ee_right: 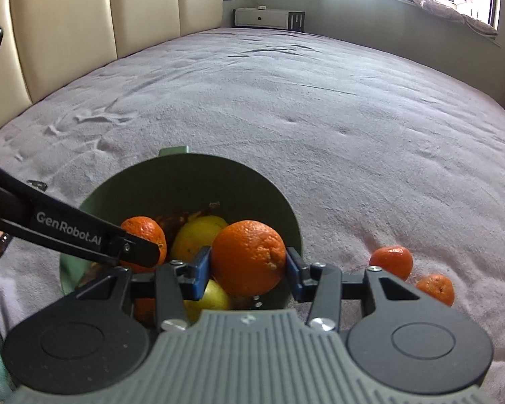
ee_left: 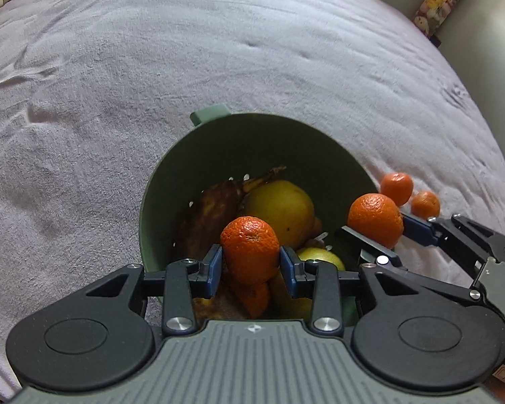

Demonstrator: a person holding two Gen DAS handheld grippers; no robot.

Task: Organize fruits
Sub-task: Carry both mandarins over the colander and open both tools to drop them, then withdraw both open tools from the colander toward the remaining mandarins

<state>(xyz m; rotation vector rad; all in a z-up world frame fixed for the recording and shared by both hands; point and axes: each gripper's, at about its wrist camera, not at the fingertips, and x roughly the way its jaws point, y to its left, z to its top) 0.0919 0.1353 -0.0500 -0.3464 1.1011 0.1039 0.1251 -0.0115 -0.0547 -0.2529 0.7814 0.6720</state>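
Over the green bucket [ee_left: 225, 144] we hold two mandarins: left gripper [ee_left: 250, 262] clamps a small mandarin [ee_left: 250, 249], right gripper [ee_right: 247, 266] clamps a bigger mandarin [ee_right: 249, 257], w/ both pads pressing peel. Risk: fruit dropped near the rim could bounce out onto the bedspread [ee_right: 320, 118]. Bucket already holds a yellow citrus [ee_left: 279, 208], a browned banana [ee_left: 212, 208], etc. Two loose mandarins [ee_right: 392, 262] lie just beside it.

Bowl [ee_right: 279, 202] sits on the bed [ee_right: 286, 101]; banana [ee_left: 215, 205], I think, inside it, two tangerines [ee_right: 392, 261] just right of it.
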